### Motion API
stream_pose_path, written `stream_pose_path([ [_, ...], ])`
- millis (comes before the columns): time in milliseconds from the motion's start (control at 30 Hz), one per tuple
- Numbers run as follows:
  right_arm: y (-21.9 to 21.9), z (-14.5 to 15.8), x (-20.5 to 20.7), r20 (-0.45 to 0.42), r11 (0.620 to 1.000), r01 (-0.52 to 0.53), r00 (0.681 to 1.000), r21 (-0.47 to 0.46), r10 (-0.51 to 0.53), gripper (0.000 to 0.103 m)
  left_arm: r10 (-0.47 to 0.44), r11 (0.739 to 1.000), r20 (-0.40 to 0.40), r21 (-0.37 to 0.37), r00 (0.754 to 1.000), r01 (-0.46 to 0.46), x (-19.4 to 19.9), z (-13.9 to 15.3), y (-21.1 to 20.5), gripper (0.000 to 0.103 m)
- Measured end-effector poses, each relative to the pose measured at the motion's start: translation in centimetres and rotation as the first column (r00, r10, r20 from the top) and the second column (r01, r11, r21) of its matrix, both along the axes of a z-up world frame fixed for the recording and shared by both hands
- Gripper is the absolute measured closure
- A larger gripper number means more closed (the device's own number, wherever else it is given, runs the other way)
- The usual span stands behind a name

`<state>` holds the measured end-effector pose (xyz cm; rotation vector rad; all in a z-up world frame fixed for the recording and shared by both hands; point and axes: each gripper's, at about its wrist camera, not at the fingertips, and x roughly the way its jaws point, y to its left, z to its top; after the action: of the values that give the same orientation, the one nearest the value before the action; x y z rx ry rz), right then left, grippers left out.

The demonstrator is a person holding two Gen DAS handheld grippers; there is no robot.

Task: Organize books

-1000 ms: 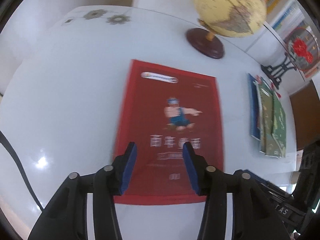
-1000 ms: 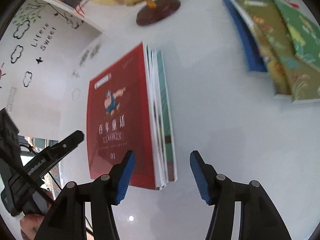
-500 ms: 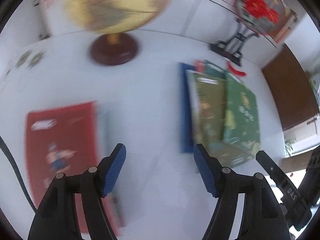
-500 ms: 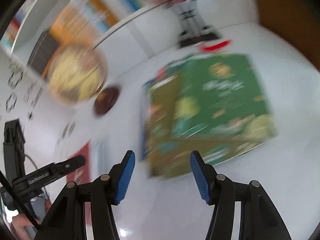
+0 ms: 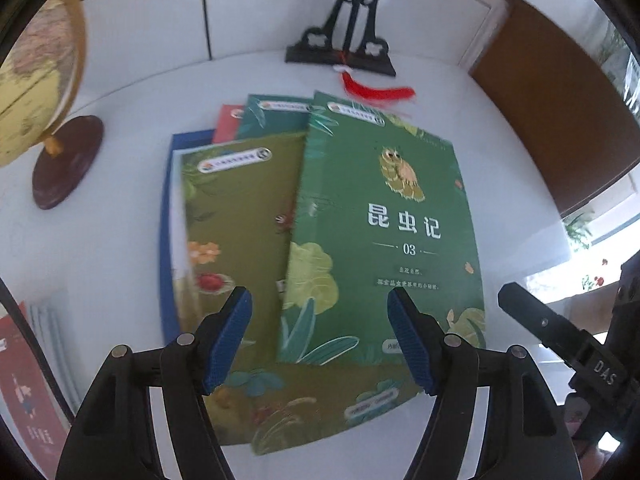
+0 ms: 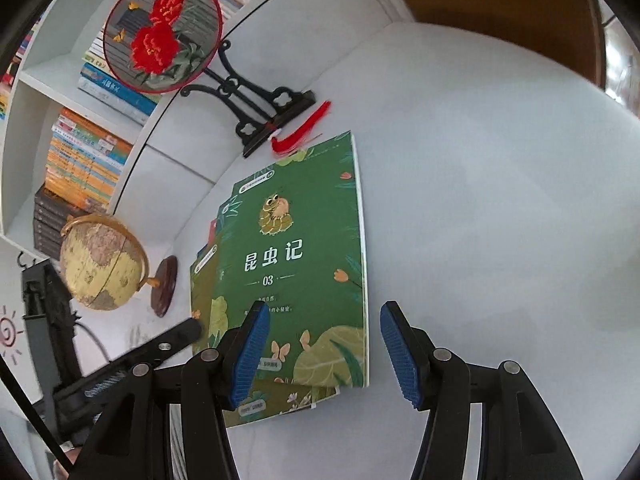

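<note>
A loose pile of books lies on the white table. A green book marked 03 [image 5: 384, 220] is on top, also in the right wrist view [image 6: 296, 264]. Under it lie an olive-green book [image 5: 236, 216], a teal book [image 5: 276, 118], a red book [image 5: 226, 120] and a blue one [image 5: 166, 240]. My left gripper [image 5: 320, 340] is open above the pile's near edge. My right gripper [image 6: 324, 352] is open above the green book's near right corner. A red book stack [image 5: 24, 396] shows at the far left.
A globe [image 5: 36, 92] on a dark wooden base stands left of the pile. A round embroidered fan on a black stand [image 6: 164, 32] with a red tassel [image 5: 378, 90] stands behind the books. Bookshelves [image 6: 84, 160] fill the back wall. A brown panel [image 5: 560, 112] borders the table's right.
Both grippers have swung from the red book stack on the left over to the green pile on the right. The left gripper's jaws have opened wider. Nothing was grasped.
</note>
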<state>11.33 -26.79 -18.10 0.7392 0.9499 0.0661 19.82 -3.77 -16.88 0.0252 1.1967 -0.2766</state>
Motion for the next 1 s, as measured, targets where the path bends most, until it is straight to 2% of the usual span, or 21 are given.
stream_pose_path([
  [67,-0.2,-0.4,0.6,-0.001,1.0,-0.029,1.0,-0.002,0.029,0.047,0.015,1.0,-0.002,0.024,1.0,-0.015,0.1,-0.5,-0.2,0.034],
  [200,-0.3,-1.7,2.3,-0.027,0.996,-0.079,0.996,0.029,0.079,0.047,0.032,0.999,-0.054,0.0,0.998,-0.032,0.8,-1.8,-0.3,0.034],
  [300,0.0,-2.3,3.3,-0.037,0.992,-0.117,0.992,0.038,0.118,0.047,0.036,0.999,-0.037,0.005,0.999,-0.036,0.9,-1.7,-0.8,0.034],
  [400,0.5,-3.0,4.3,-0.047,0.985,-0.163,0.985,0.048,0.165,0.043,0.043,0.998,-0.039,-0.038,0.998,-0.045,0.7,-1.6,-1.1,0.034],
  [533,1.1,-2.6,5.0,-0.036,0.978,-0.206,0.978,-0.026,0.205,0.038,0.01,1.0,-0.026,-0.023,1.0,-0.01,-0.2,-1.5,-1.7,0.035],
  [600,1.5,-2.4,5.4,-0.031,0.967,-0.242,0.97,-0.076,0.24,0.038,0.031,0.998,-0.046,-0.057,0.998,-0.034,-0.6,-1.3,-1.2,0.035],
  [667,2.1,-2.0,5.9,-0.025,0.948,-0.291,0.957,-0.128,0.29,0.033,0.06,0.994,-0.063,-0.088,0.996,-0.065,-1.0,-1.1,-0.5,0.035],
  [767,3.7,-1.1,6.5,-0.015,0.912,-0.371,0.927,-0.176,0.375,0.032,0.116,0.988,-0.07,-0.097,0.991,-0.122,-1.9,-0.9,1.5,0.035],
  [900,6.4,-0.5,7.2,0.012,0.873,-0.459,0.884,-0.165,0.467,0.032,0.16,0.983,-0.065,-0.078,0.985,-0.165,-2.7,-0.5,4.1,0.035],
  [933,7.2,-0.6,7.5,0.006,0.863,-0.48,0.873,-0.161,0.487,0.028,0.17,0.981,-0.073,-0.084,0.983,-0.176,-2.7,-0.7,4.8,0.035],
  [1000,8.2,-0.9,7.7,0.008,0.848,-0.51,0.856,-0.142,0.516,0.027,0.214,0.973,-0.068,-0.07,0.974,-0.219,-2.6,-0.8,6.2,0.035],
])
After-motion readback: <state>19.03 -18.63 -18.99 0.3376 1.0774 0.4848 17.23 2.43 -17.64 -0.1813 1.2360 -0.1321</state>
